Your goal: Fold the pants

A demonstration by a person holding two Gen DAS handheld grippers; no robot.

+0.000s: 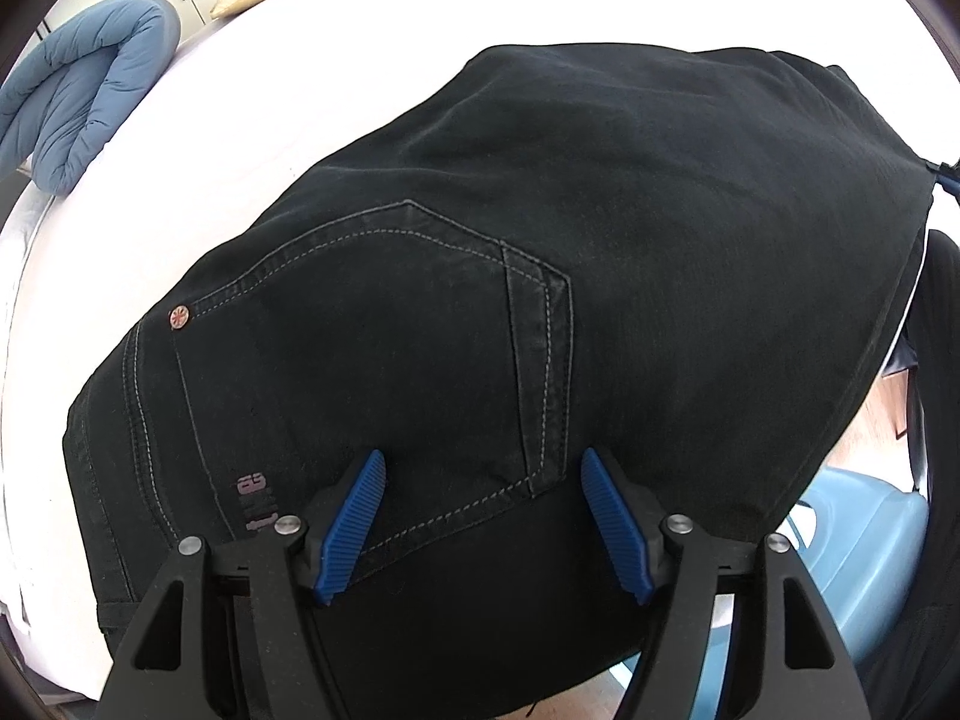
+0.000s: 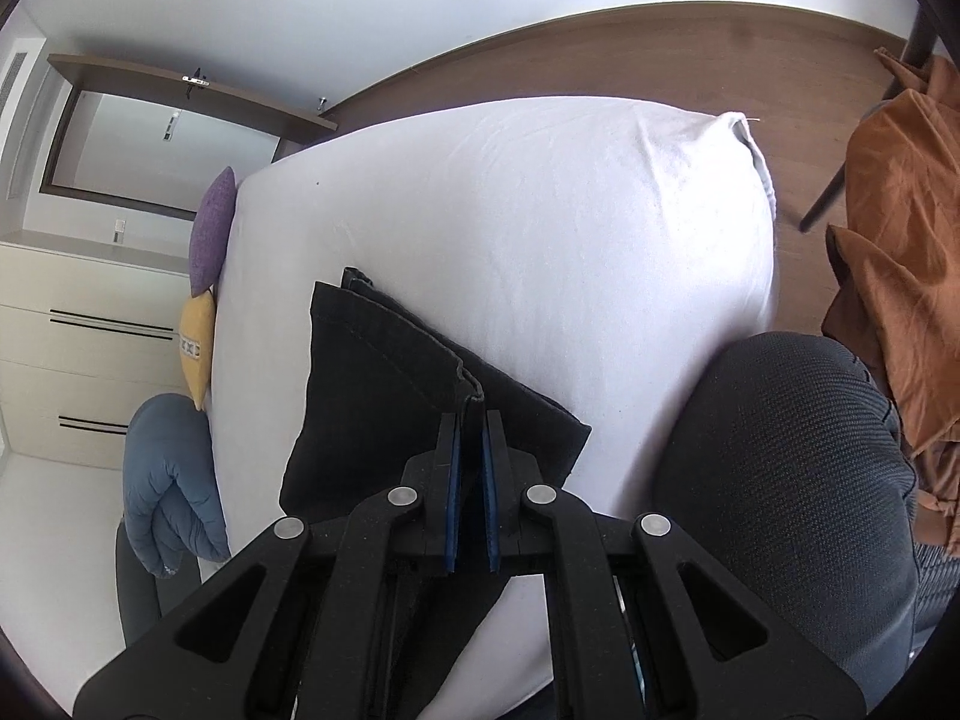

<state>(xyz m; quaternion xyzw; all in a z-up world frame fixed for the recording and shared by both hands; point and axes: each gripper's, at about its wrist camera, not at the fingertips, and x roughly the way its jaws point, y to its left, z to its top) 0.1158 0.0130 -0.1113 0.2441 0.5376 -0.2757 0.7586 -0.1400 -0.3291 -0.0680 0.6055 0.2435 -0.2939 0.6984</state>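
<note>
Black denim pants (image 1: pixel 540 210) lie on a white bed (image 1: pixel 240 120), back pocket and copper rivet facing up. My left gripper (image 1: pixel 480 468) hovers open just above the pocket's lower seam, blue pads wide apart with nothing pinched between them. In the right wrist view the pants (image 2: pixel 372 372) are doubled over on the bed (image 2: pixel 540 210). My right gripper (image 2: pixel 470 420) is shut on a raised hem edge of the cloth at the pants' near side. The hem runs up between the two pads.
A rolled blue duvet (image 2: pixel 168 480) and purple (image 2: pixel 210 228) and yellow (image 2: pixel 198 348) cushions sit at the bed's left edge. A person's dark-clad knee (image 2: pixel 798 480) presses against the bed's near right. Orange cloth (image 2: pixel 900 240) hangs on a chair at right. White drawers (image 2: pixel 90 330) stand far left.
</note>
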